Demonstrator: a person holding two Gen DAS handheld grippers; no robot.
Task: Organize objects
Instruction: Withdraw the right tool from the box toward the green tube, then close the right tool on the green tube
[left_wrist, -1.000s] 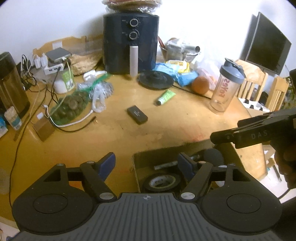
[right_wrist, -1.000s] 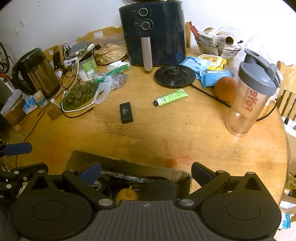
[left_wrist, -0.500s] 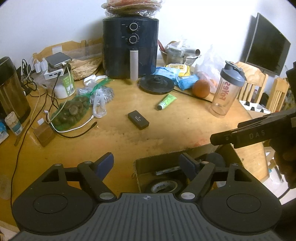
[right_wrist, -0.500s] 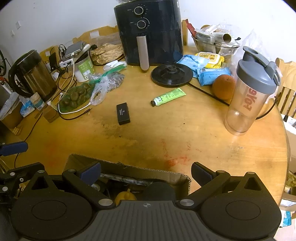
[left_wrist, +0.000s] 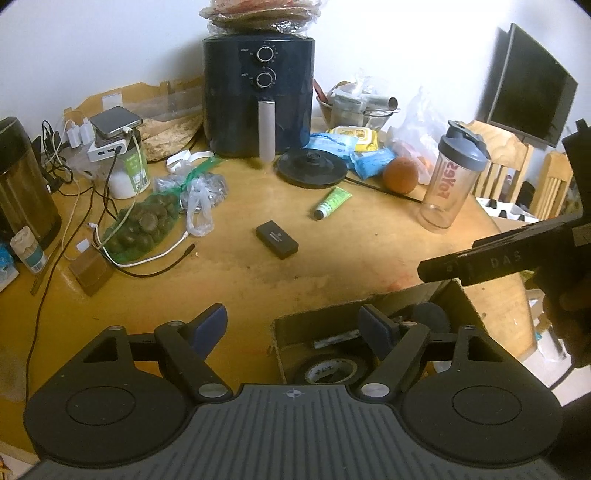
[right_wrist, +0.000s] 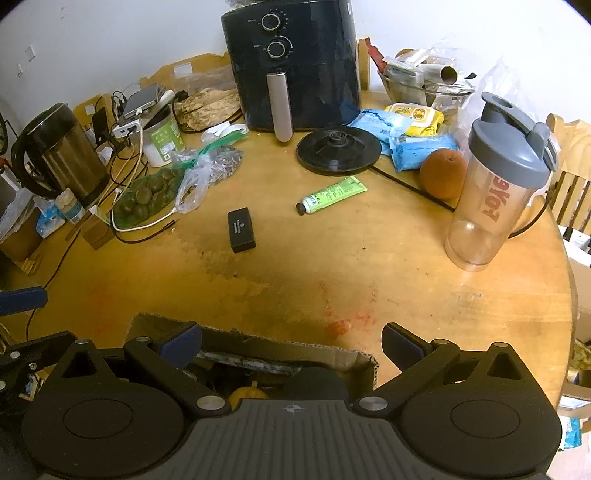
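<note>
Left wrist view: a tape roll (left_wrist: 332, 369) is already seen in the cardboard box (left_wrist: 458, 306) just beneath both wide-spread, empty grippers (left_wrist: 295, 325) (right_wrist: 291, 341), while the black case (right_wrist: 241, 229) and green tube (right_wrist: 334, 195) ahead remain unpacked.

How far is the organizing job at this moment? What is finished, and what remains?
Done: the cardboard box already holds a tape roll and a yellow item. In hand: nothing; the left gripper and right gripper are both open and empty above the box. Left: the black case, green tube and shaker bottle lie loose on the table.
</note>
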